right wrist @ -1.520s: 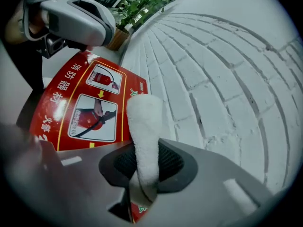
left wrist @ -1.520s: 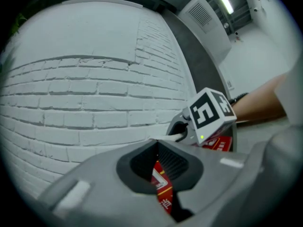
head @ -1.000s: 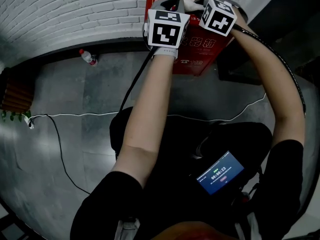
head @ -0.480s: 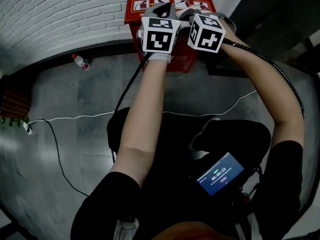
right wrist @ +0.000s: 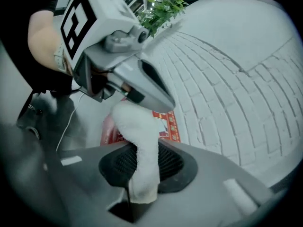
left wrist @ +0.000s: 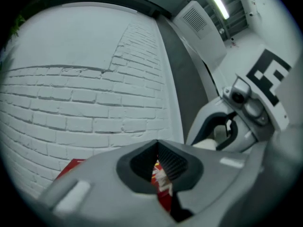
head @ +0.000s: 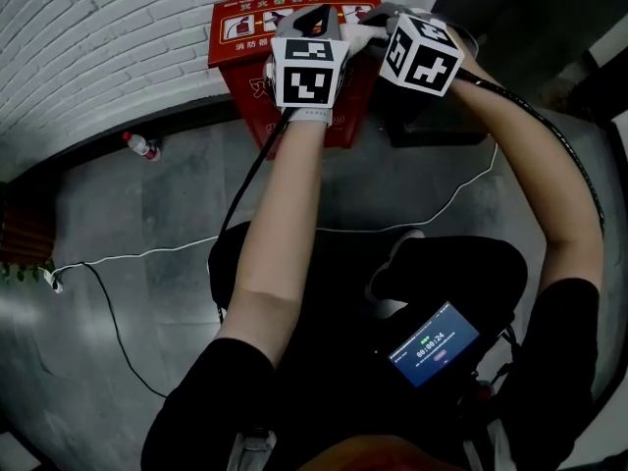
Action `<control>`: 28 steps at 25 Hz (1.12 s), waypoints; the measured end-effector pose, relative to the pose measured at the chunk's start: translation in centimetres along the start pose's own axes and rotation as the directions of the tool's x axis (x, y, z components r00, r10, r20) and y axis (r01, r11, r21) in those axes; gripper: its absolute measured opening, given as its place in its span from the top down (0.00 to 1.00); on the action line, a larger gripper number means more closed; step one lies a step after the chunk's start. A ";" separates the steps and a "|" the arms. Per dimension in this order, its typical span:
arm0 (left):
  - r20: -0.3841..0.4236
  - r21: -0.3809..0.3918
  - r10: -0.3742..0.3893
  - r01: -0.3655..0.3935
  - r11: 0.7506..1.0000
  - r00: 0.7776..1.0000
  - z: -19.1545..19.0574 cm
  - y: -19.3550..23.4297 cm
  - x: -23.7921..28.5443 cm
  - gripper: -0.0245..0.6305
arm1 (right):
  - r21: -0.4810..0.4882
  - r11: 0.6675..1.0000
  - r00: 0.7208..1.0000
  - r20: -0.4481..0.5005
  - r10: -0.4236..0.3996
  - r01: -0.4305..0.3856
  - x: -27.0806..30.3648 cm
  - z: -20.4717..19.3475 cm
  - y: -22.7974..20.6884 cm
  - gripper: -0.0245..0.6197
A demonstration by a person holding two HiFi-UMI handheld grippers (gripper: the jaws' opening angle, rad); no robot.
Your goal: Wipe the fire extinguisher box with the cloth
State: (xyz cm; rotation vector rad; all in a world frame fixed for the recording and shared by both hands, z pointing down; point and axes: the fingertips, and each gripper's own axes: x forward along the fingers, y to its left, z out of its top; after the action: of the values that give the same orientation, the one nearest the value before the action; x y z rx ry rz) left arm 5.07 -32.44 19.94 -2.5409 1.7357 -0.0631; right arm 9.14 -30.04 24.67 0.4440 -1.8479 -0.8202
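Observation:
A red fire extinguisher box [head: 245, 29] stands on the floor against a white brick wall. Both grippers hover close together over its top right part. My left gripper [head: 312, 16] looks shut on one end of a white cloth [head: 358, 35]. My right gripper [head: 378, 13] is shut on the other end. In the right gripper view the cloth [right wrist: 139, 141] runs from my right gripper [right wrist: 142, 169] up to the left one's tips, with the box [right wrist: 165, 124] below. In the left gripper view my left gripper [left wrist: 158, 167] shows only a sliver of the box [left wrist: 71, 167] behind its jaws.
The brick wall [head: 98, 47] runs behind the box. A dark cabinet [head: 442, 116] stands right of it. A plastic bottle [head: 140, 146] lies by the wall at left. A white cable [head: 147, 253] crosses the grey floor. A phone [head: 432, 344] rests on the person's lap.
The box has slid left and down in the head view, and more of its top shows. Both grippers stay side by side over it with the cloth between them.

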 end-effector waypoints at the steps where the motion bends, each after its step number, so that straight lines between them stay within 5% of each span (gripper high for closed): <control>1: 0.007 0.001 -0.001 0.001 1.000 1.000 0.3 -0.1 0.5 0.96 | 0.008 1.000 1.000 -0.003 -0.027 0.027 -0.2 -0.5 -1.4 0.83; 10: 0.020 -0.019 0.016 -0.015 1.000 1.000 0.7 1.9 4.2 0.96 | 0.075 0.974 0.976 -0.050 -0.213 0.216 3.3 -4.2 -10.1 0.82; 16: 0.010 0.025 0.008 -0.009 1.000 1.000 0.3 2.6 6.4 0.96 | 0.036 0.954 0.952 -0.095 -0.292 0.296 7.1 -5.3 -13.4 0.82; 28: -0.033 0.013 -0.044 0.045 0.999 0.998 -1.0 2.1 8.5 0.96 | -0.038 0.978 0.961 -0.182 -0.208 0.205 12.6 -7.6 -13.3 0.82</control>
State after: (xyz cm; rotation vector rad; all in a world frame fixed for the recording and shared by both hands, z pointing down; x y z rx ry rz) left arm 6.16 -41.15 20.75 -2.5831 1.6841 -0.1193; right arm 10.03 -49.84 25.34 0.6875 -1.6383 -0.9035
